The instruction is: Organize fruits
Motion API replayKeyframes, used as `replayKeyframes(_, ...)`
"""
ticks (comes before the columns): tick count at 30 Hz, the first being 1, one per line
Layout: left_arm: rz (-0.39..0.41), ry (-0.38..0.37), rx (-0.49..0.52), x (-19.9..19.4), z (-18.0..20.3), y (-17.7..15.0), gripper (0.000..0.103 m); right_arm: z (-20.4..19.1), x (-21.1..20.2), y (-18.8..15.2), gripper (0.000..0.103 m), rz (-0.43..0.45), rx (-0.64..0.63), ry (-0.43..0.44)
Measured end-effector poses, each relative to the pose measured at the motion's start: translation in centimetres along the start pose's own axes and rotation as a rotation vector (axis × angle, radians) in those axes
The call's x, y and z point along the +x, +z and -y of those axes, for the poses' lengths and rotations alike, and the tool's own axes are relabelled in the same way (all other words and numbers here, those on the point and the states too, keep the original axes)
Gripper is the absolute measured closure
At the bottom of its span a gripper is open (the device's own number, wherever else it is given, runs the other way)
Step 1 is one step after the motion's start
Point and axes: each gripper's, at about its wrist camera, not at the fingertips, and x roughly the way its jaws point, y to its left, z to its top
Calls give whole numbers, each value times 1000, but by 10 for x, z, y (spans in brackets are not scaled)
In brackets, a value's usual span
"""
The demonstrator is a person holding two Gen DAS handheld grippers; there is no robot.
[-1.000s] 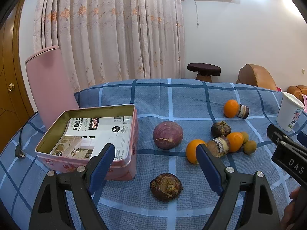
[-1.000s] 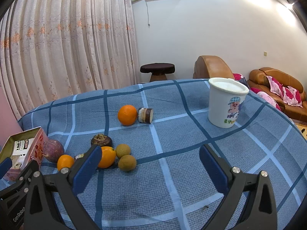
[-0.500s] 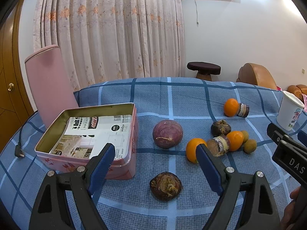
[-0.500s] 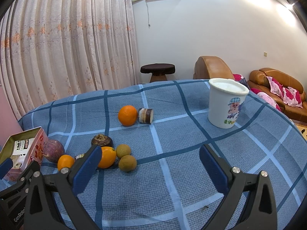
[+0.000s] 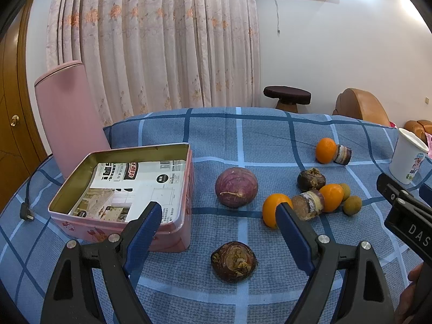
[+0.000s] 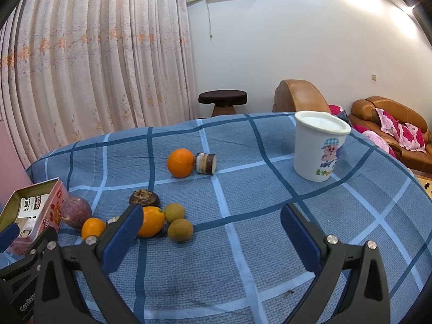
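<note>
At the far left of the left wrist view sits the pink tin box [image 5: 172,232], a rectangular metal container with a gold-toned inner wall and a printed paper sheet lying flat on its bottom; no fruit is in it. The left gripper [image 5: 218,224] hovers above the counter [image 5: 243,140], which is covered in a blue checked woven cloth, with its jaws spread wide and nothing between them. Just ahead of it lies a dark brown, wrinkled round fruit [image 5: 233,261], and beyond that a larger smooth purple round fruit [image 5: 236,191], beside the tin but apart from it.

Further right is a loose cluster: two glossy oranges [image 5: 274,208], a cut brownish cylinder piece [image 5: 307,205], another dark wrinkled fruit [image 5: 311,179] and two small tan longan-like fruits [image 6: 180,230]. Behind them a third orange [image 6: 180,162] touches a banded cylinder piece [image 6: 206,163]. The right gripper [image 6: 212,236] also has its jaws wide apart and empty. A white plastic tub [image 6: 318,145] with a cartoon print stands at the right.

Sorting seems barely begun. The likely next move is lowering the left gripper over the nearest dark fruit and closing gently, since its round shape could roll.
</note>
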Motion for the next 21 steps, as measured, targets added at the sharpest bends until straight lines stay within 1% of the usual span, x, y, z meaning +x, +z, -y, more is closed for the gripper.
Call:
replayKeyframes(15, -14, -1, -14, 1, -2, 1, 16, 0, 0, 3, 0, 1, -12, 12)
replayKeyframes(21, -40, -9, -46, 1, -7, -1, 16, 4, 4, 5, 0, -11, -8, 34)
